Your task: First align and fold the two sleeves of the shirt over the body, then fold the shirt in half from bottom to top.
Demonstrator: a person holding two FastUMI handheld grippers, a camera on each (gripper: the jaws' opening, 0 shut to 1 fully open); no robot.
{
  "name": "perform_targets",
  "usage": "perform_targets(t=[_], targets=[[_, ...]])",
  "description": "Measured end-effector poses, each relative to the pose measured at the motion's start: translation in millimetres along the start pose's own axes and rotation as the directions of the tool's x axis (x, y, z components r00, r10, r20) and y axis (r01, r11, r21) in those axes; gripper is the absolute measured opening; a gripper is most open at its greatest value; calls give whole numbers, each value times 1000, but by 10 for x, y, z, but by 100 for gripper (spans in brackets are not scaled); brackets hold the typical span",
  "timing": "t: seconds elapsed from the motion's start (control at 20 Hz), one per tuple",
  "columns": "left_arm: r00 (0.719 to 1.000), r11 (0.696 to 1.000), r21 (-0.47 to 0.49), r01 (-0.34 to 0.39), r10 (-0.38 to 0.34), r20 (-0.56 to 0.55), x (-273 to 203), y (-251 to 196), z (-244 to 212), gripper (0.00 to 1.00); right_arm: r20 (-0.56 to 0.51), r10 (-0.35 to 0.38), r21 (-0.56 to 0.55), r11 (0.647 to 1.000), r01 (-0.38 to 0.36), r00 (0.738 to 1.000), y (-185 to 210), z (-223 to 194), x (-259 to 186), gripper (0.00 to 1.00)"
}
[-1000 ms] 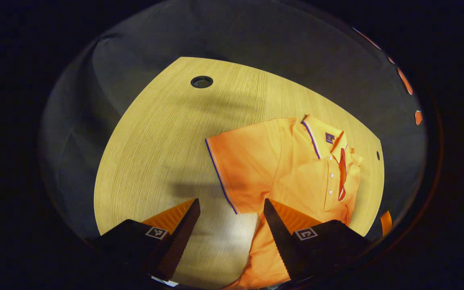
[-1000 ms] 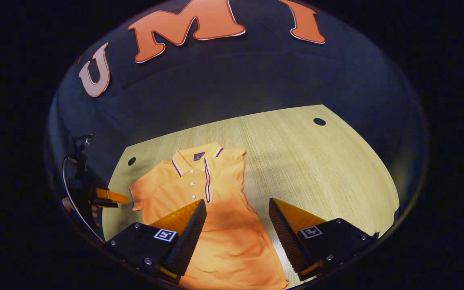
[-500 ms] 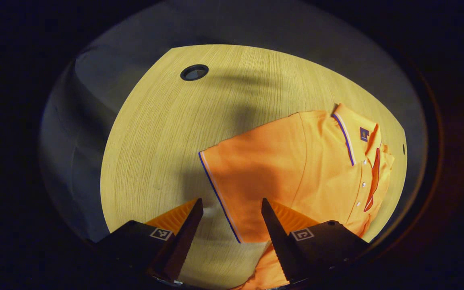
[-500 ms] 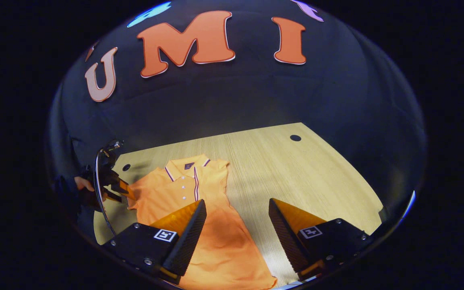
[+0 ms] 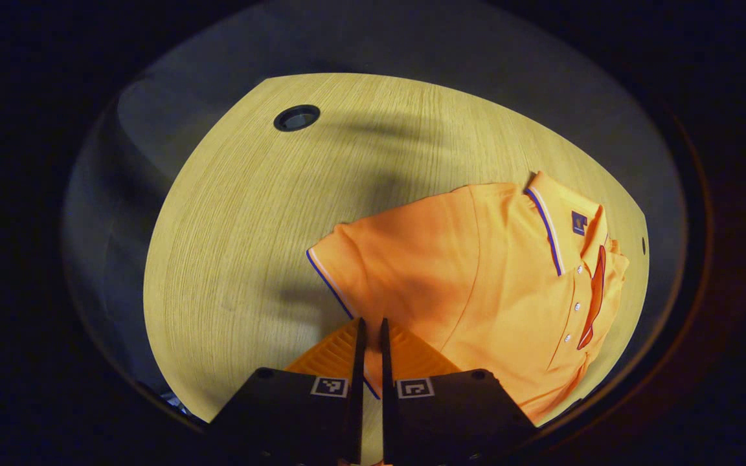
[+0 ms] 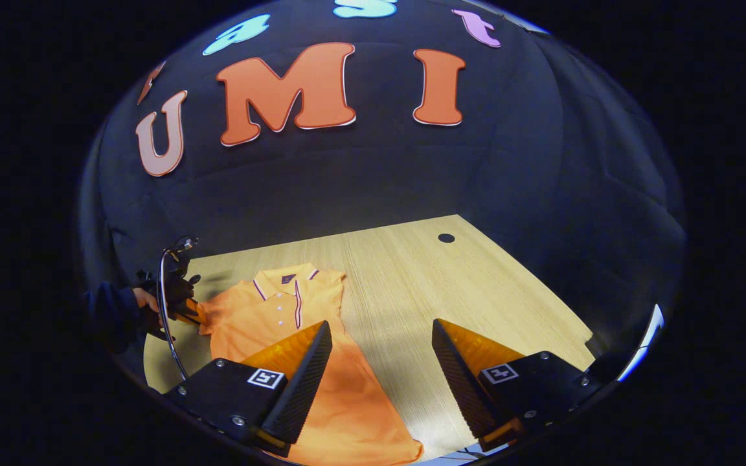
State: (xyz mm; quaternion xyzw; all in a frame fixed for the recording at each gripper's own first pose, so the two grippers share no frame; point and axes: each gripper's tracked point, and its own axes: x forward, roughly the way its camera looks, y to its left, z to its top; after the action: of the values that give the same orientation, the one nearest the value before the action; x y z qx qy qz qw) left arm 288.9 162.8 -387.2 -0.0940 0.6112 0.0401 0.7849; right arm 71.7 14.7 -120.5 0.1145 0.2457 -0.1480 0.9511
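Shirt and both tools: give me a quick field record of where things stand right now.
shirt: orange polo, lying front-up on the wooden table, collar at the far end
sleeve on the left tool's side: spread out to the side, not yet folded over the body
left tool: fingers closed together at the sleeve's trimmed hem
right tool: fingers wide apart, raised above the shirt's lower half, holding nothing
bottom fold: not done, shirt at full length
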Motion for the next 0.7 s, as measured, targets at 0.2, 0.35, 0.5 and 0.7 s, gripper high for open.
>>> perform_targets(t=[0.2, 0.35, 0.5, 0.7], targets=[[998, 998, 49, 40, -43, 55, -111, -133, 112, 13, -5, -36, 19, 999, 36, 999, -209, -77, -81, 95], [993, 991, 125, 36, -50, 107, -238, -267, 246, 13, 3, -38, 22, 999, 38, 999, -277, -108, -139, 95], [989, 982, 188, 34, -60, 137, -354, -458, 323, 13, 12, -52, 21, 998, 52, 999, -318, -139, -176, 95], [984, 956, 286, 67, -110, 139, -422, -839, 344, 13, 24, -66, 14, 998, 66, 998, -346, -183, -243, 95]])
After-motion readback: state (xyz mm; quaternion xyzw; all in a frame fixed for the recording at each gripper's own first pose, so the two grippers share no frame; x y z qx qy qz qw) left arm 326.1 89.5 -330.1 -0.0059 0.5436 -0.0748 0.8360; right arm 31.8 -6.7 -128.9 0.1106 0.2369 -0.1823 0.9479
